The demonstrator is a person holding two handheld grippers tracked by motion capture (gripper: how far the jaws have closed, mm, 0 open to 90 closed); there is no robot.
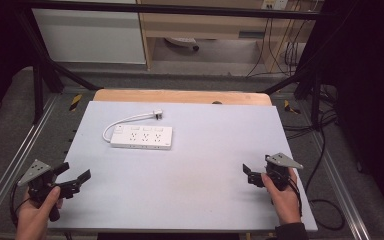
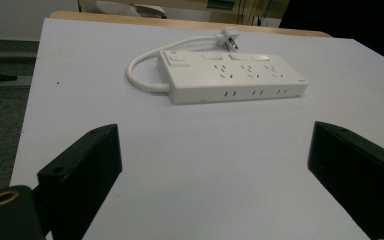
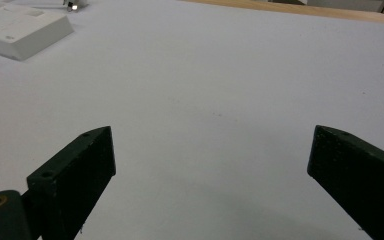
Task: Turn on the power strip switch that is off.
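Power strip [image 1: 141,137] flat on tabletop [image 1: 190,175], far left, cord [image 1: 125,121] looped behind | left hand-held gripper [image 1: 75,182] and right hand-held gripper [image 1: 250,175] both jaws apart, empty, well short | risk: smooth low casing may slide when pinched; cord may snag.

High view overhead, facing forward-down; both gripper views low (near tabletop), sharing power strip [image 2: 230,75].
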